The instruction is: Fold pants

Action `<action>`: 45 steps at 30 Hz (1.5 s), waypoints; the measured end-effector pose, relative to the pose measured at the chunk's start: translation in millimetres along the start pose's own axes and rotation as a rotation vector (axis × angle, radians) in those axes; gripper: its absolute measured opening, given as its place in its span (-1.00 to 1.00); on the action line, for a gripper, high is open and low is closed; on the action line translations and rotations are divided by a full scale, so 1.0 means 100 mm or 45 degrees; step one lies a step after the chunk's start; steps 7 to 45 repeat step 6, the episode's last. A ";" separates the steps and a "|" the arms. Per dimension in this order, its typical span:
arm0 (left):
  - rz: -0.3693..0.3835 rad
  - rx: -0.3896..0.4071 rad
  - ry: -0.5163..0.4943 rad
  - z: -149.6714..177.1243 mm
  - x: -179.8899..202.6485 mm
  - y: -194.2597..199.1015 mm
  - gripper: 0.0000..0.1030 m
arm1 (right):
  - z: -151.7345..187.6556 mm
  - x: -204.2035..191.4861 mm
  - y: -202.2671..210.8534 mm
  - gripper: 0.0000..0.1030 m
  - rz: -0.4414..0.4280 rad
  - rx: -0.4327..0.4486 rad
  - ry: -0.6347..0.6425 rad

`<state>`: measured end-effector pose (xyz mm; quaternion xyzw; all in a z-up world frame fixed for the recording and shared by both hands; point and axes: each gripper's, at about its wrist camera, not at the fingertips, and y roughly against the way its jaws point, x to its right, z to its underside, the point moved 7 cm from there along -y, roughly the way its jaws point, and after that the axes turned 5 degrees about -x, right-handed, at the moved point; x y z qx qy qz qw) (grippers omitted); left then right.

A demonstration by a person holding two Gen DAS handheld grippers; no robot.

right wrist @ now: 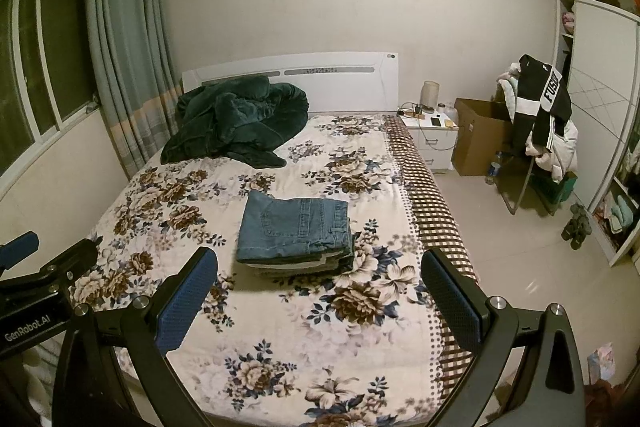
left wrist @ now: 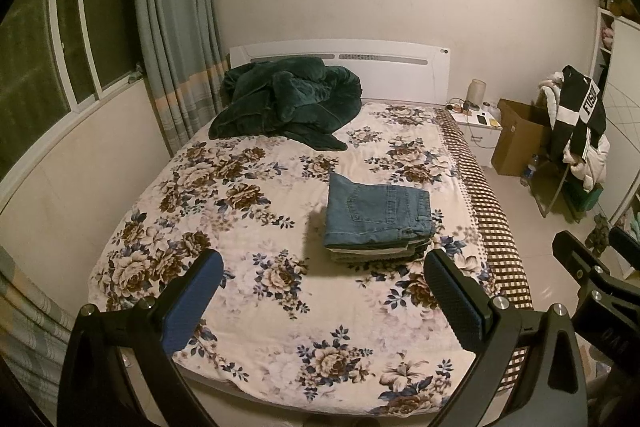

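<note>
Both claws, left claw (left wrist: 322, 301) and right claw (right wrist: 320, 301), gape wide (gripping nothing) above folded jeans (left wrist: 376, 213).

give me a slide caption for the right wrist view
Open right gripper hangs above the floral bed, folded jeans topping a stack ahead.

Dim, warm indoor light; strong fisheye bend and dark corners in both views.

The window (left wrist: 48, 39) is black, so the yellowish light comes from inside the room. The folded jeans (left wrist: 376, 213) throw a soft shadow to their left on the bed (left wrist: 248, 299), and a faint sheen lies on the floor tiles (right wrist: 532, 283). Straight lines such as the curtain (right wrist: 120, 39) bow near the edges. Both pictures are grainy and slightly soft, more so toward the rim.
</note>
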<state>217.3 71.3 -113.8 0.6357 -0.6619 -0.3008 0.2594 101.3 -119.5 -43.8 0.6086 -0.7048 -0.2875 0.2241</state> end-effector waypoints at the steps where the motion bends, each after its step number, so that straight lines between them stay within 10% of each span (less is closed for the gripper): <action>1: 0.000 0.000 0.000 0.00 0.01 0.01 0.99 | 0.00 0.00 0.00 1.00 0.000 -0.001 0.000; 45: 0.003 0.015 0.005 -0.06 -0.02 0.07 0.99 | 0.00 0.01 0.00 1.00 0.000 -0.001 -0.002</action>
